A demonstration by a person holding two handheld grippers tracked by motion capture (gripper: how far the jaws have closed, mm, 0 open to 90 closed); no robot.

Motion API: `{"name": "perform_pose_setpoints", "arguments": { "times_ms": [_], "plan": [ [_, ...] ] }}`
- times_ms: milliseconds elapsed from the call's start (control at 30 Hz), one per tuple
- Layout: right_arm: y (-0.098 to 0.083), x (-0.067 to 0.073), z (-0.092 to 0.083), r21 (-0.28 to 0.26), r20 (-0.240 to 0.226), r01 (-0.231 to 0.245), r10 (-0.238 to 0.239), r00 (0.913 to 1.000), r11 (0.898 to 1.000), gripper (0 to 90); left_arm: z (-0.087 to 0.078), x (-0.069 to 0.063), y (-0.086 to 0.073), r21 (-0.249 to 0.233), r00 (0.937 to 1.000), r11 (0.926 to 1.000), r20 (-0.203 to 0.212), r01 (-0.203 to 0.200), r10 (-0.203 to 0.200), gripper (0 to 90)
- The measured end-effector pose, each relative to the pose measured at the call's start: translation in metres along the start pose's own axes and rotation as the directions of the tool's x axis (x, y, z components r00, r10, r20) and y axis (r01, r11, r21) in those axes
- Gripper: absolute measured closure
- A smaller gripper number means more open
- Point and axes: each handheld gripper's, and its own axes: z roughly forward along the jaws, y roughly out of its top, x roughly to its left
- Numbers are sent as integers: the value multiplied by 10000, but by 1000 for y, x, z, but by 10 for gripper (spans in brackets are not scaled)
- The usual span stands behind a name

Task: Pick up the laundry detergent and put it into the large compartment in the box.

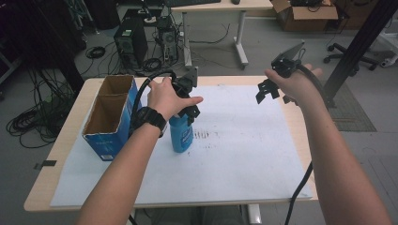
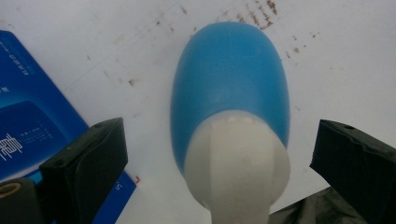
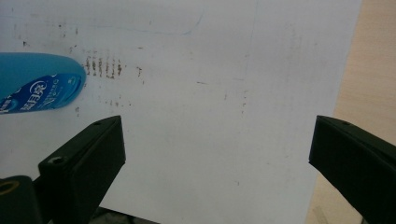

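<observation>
While both grippers' fingers gape, the blue bottle stands upright, cap up.

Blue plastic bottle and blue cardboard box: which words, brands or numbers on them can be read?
Blue plastic bottle: white label with Chinese characters and smaller print, too blurred to quote.
Blue cardboard box: pale lines of print and one large white character, cut off and too small to read.
No number or sign is legible.

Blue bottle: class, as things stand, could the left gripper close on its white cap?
Probably yes. The left gripper hangs over the upright blue bottle, jaws open on either side of its white cap, nothing between them.
</observation>
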Motion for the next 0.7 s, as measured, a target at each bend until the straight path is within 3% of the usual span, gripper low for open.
{"name": "perform_pose_setpoints", "arguments": {
  "times_ms": [100, 700],
  "plan": [
    [0, -1, 1, 14, -3, -4, 4, 10000, 10000, 35, 4, -2, 0, -31, 9999, 10000, 139, 32, -32, 39],
    [-4, -5, 5, -6, -57, -19, 19, 10000, 10000, 35, 26, -5, 0, 274, 9999, 9996, 100, 84, -86, 40]
  ]
}}
